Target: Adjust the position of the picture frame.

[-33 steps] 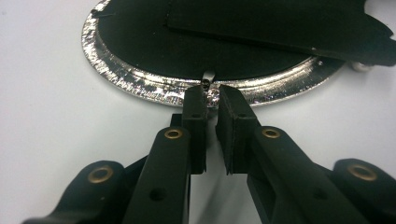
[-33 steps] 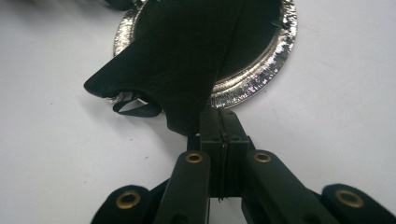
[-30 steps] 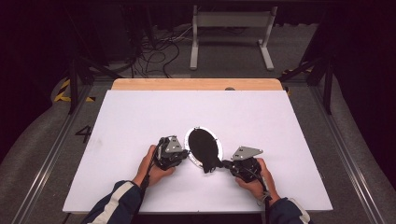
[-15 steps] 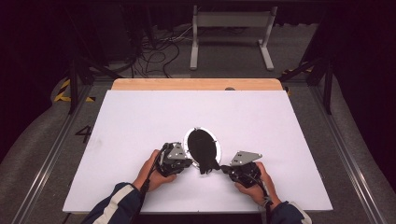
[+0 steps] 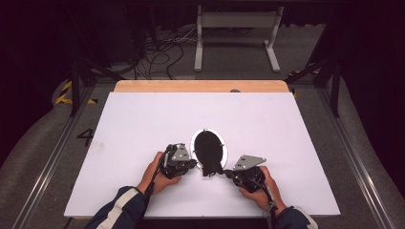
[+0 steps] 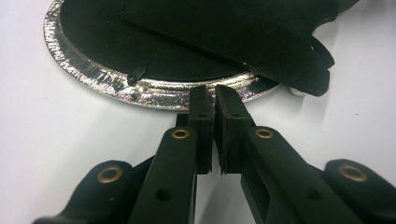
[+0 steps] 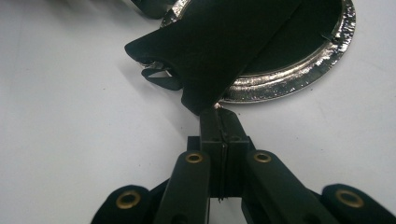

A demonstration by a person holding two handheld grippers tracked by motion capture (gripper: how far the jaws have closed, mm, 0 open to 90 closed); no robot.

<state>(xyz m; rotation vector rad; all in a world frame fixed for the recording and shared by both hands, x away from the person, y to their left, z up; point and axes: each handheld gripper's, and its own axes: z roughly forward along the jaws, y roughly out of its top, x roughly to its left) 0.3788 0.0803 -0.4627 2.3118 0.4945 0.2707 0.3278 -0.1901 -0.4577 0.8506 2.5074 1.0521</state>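
An oval black plate with a silvery rim (image 5: 193,143) lies on the white table near its front middle. A black cloth (image 5: 210,167) lies over the plate and hangs off its near end. My right gripper (image 5: 227,172) is shut on the cloth's near corner (image 7: 205,100), just off the rim (image 7: 299,79). My left gripper (image 5: 193,164) meets the plate from the left. Its jaws (image 6: 214,91) are closed to a narrow slit, with the tips at the silvery rim (image 6: 93,79), and they seem to pinch it. The cloth (image 6: 243,32) covers the plate beyond them.
The white table top (image 5: 143,119) stretches wide on all sides, with a wooden strip (image 5: 200,86) along its far edge. Beyond it, on the dark floor, are cables (image 5: 157,47) and a white stand (image 5: 234,33). The person's hands and sleeves enter from the bottom.
My left gripper has moved right, up to the plate's rim. The right gripper has shifted slightly left and stays at the cloth's near end.
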